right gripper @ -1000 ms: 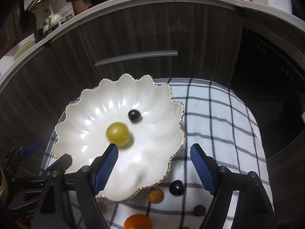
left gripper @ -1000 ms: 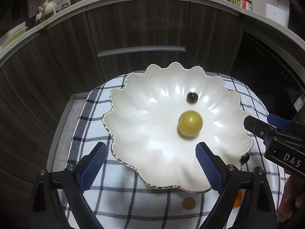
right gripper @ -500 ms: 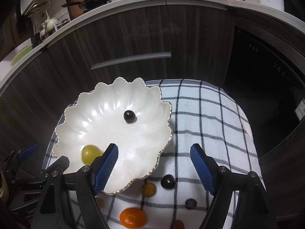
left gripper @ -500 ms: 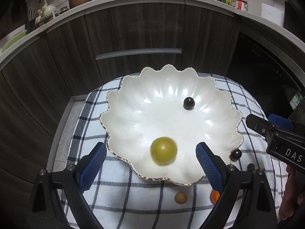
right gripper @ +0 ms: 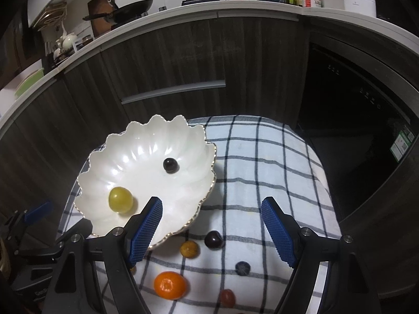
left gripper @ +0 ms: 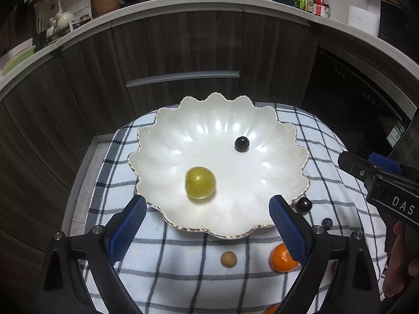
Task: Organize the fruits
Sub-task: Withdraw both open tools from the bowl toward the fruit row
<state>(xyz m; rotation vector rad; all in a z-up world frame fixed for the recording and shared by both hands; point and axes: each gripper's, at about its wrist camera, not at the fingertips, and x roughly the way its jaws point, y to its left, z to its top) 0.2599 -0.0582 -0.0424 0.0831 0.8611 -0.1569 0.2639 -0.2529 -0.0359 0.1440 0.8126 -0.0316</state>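
Note:
A white scalloped bowl (left gripper: 167, 141) (right gripper: 136, 141) sits on a checked cloth (right gripper: 262, 162). In it lie a green grape (left gripper: 200, 182) (right gripper: 120, 199), blurred, and a dark cherry (left gripper: 241, 144) (right gripper: 170, 165). My left gripper (left gripper: 208, 226) is open and empty over the bowl's near rim. My right gripper (right gripper: 212, 231) is open and empty above loose fruit on the cloth: a tangerine (right gripper: 170, 285) (left gripper: 281, 259), a dark cherry (right gripper: 214, 239) (left gripper: 303, 204), a small yellow-brown fruit (right gripper: 189, 249) (left gripper: 228, 259), a blueberry (right gripper: 242, 268) (left gripper: 326, 223) and a reddish fruit (right gripper: 227, 297).
The cloth covers a small table whose edges drop off left and right. Dark wood cabinets (left gripper: 183, 52) stand behind, with a black appliance (right gripper: 353, 99) to the right. The right gripper body (left gripper: 379, 183) shows at the right edge of the left wrist view.
The green grape has rolled across the bowl from near the middle toward its left near side. Both grippers have drawn back and up, so more loose fruit shows on the cloth.

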